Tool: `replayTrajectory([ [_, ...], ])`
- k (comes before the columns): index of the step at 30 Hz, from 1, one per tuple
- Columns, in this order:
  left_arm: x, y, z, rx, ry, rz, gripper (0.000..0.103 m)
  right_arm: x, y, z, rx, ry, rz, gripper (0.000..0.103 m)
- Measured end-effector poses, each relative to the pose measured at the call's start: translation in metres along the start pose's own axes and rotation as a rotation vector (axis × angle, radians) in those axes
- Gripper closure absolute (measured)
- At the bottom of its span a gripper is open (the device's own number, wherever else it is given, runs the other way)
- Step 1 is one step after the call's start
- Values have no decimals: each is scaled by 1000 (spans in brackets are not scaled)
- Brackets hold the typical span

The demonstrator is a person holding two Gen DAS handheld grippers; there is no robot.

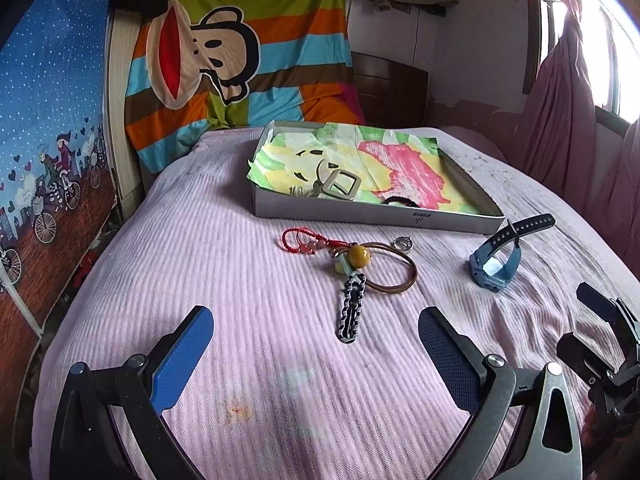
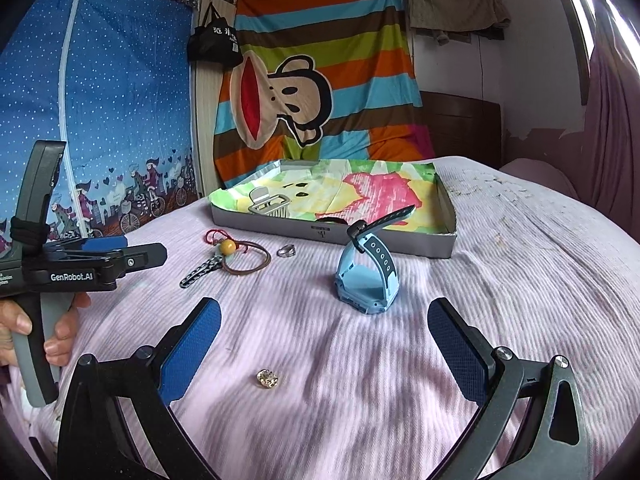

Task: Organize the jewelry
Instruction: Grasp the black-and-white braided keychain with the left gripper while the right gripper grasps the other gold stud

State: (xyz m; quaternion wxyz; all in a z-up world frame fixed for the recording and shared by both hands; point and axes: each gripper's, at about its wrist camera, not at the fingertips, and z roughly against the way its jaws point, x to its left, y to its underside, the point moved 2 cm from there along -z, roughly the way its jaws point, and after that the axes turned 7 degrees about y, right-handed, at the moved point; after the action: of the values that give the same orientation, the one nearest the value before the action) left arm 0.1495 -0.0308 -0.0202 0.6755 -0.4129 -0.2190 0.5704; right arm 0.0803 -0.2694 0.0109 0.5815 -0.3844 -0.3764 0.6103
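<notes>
A shallow grey box (image 1: pixel 360 216) lined with coloured paper sits on the pink bed and holds a metal buckle with keys (image 1: pixel 334 188); it also shows in the right wrist view (image 2: pixel 332 232). In front of it lie a braided keychain with a yellow bead (image 1: pixel 354 280), a brown cord loop (image 1: pixel 400 276), a red cord (image 1: pixel 296 238), a silver ring (image 1: pixel 402 243) and a light-blue watch (image 1: pixel 496 268). My left gripper (image 1: pixel 316 332) is open just before the keychain. My right gripper (image 2: pixel 324 332) is open before the watch (image 2: pixel 366 276), above a small gold ring (image 2: pixel 267 378).
The pink bedspread (image 1: pixel 260 360) covers the bed. A striped monkey blanket (image 1: pixel 240 60) hangs behind the box. A blue printed wardrobe (image 2: pixel 100 120) stands at the left. Pink curtains (image 1: pixel 560 112) hang at the right. The left gripper body (image 2: pixel 80 264) shows in the right wrist view.
</notes>
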Motion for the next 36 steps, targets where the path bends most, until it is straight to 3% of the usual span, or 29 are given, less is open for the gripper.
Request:
replayTrajectory([
  [5, -1, 3, -12, 57, 19, -10, 3, 4, 9, -6, 61, -20, 17, 1],
  [15, -9, 2, -32, 138, 38, -57, 30, 16, 21, -24, 163, -58, 52, 2],
  [17, -9, 2, -36, 147, 40, -58, 34, 18, 25, -28, 185, -68, 60, 10],
  [19, -9, 2, -38, 151, 44, -57, 36, 20, 27, -33, 207, -84, 62, 30],
  [26, -8, 4, -45, 166, 48, -56, 46, 24, 36, -42, 247, -114, 65, 44],
  [31, -11, 6, -48, 173, 44, -72, 56, 24, 40, -47, 269, -128, 52, 61],
  [36, -14, 9, -46, 174, 60, -85, 77, 25, 42, -49, 275, -139, 50, 74],
])
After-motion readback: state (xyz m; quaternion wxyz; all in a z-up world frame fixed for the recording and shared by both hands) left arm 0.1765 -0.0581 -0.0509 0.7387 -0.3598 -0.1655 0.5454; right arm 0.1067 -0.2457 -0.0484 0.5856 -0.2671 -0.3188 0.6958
